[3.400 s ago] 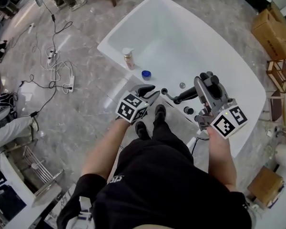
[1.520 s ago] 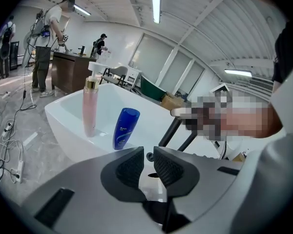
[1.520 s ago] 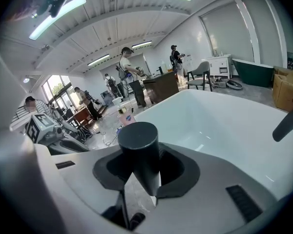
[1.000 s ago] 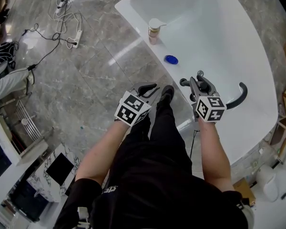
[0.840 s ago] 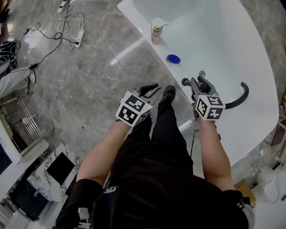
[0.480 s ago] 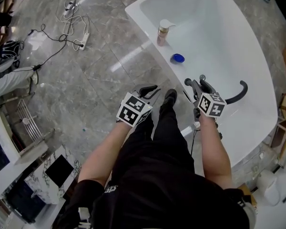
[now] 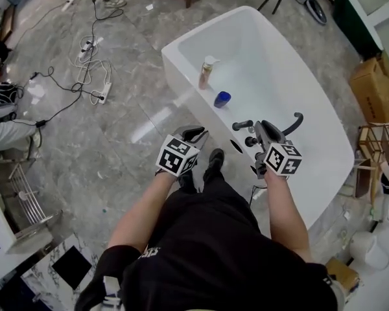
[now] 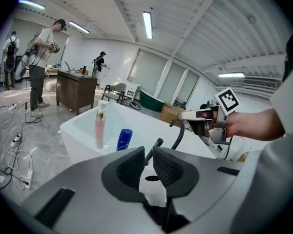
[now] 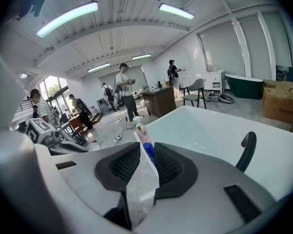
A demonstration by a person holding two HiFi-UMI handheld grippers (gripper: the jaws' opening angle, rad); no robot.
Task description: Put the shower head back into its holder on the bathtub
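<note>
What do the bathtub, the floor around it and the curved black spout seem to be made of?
Bathtub: glossy white, seamless and smoothly curved; probably acrylic or enamelled, can't tell which.
Floor: polished stone or stone-look tile, grey with pale veins, mirroring a bright streak.
Spout: dark, matte, no shine; likely coated metal, though plastic is possible.

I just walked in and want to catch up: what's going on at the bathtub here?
A person stands at a white bathtub with a gripper in each hand. The black shower head appears to sit tilted in its holder on the rim, near the curved tap, and neither gripper touches it. The left gripper is empty, its jaws slightly apart. The right gripper is closing its jaws on nothing. A pump bottle and a blue bottle stand further along the rim.
</note>
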